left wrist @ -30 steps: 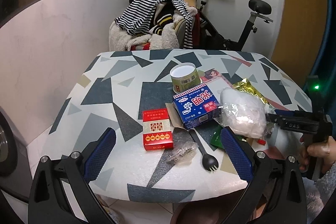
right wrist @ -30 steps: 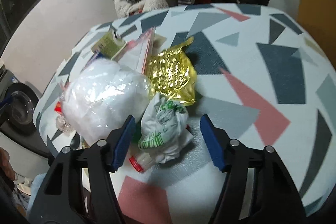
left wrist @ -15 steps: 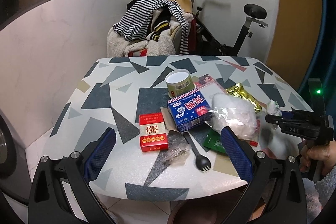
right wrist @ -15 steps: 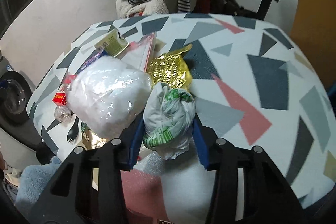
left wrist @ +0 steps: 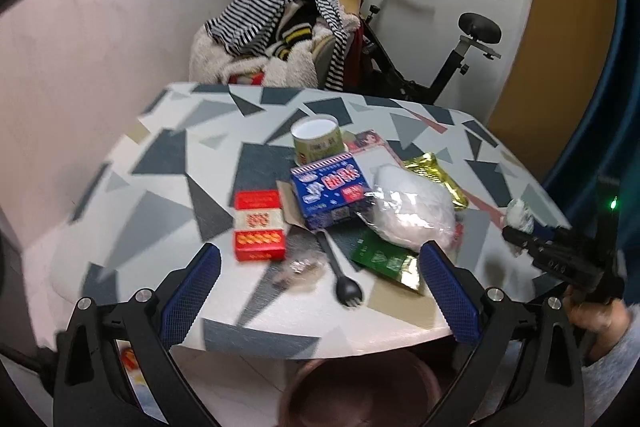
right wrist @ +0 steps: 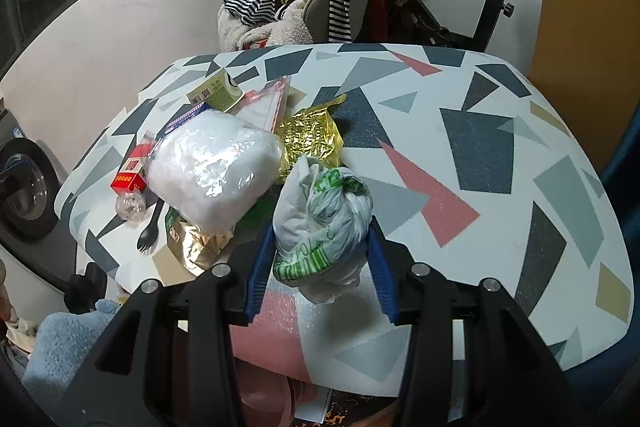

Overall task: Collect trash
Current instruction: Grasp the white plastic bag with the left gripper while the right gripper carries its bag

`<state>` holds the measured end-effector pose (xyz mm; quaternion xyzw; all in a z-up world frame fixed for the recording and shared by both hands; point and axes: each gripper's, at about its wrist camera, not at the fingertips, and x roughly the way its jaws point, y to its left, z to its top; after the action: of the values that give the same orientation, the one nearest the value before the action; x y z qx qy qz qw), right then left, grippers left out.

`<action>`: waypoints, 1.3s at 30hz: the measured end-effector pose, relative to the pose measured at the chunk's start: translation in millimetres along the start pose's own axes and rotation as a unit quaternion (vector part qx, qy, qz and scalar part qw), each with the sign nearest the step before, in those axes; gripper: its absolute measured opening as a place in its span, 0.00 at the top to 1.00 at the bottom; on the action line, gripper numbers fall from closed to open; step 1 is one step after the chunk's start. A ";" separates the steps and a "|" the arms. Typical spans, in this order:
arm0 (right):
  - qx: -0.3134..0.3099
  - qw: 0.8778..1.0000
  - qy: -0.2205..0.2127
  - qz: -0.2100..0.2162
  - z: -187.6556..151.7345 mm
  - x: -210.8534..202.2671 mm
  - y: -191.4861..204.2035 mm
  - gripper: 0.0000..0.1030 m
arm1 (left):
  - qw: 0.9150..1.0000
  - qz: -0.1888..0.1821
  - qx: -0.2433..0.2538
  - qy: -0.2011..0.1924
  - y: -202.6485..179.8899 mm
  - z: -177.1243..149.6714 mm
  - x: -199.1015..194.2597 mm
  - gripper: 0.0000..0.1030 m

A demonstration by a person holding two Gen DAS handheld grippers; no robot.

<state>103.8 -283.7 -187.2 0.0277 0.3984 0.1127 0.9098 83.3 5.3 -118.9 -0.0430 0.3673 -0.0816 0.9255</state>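
Right gripper (right wrist: 322,247) pinches a crumpled white bag with green print (right wrist: 320,223), blue pads pressed against both its sides, bag lifted just off the patterned table (right wrist: 500,147) near the front edge. Jaws have just been closing on it. Left gripper (left wrist: 318,291) hangs spread wide over the table's near edge, nothing between its pads. Rest of the trash sits clustered mid-table: clear bag of white stuff (right wrist: 212,167), gold foil wrapper (right wrist: 310,137), blue box (left wrist: 330,195), red box (left wrist: 259,225), black spork (left wrist: 338,277), paper cup (left wrist: 318,139).
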 end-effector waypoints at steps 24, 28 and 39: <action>0.025 1.000 0.003 -0.006 -2.3 3.2 -17.4 0.55 | 0.980 -0.151 -0.096 0.084 -33.8 13.0 141.0 0.71; 0.032 0.999 0.001 -0.007 -4.0 -2.1 -17.8 0.55 | 0.982 -0.171 -0.049 0.066 -44.8 25.6 123.8 0.83; 0.022 1.000 -0.022 -0.005 -3.8 -33.9 -2.4 0.55 | 0.982 -0.186 0.033 0.000 -58.6 40.8 41.6 0.86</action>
<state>79.2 -293.9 -165.8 0.0480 0.3804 0.0990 0.9182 134.2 -59.0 -109.1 -0.0803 0.3500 -0.2643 0.8951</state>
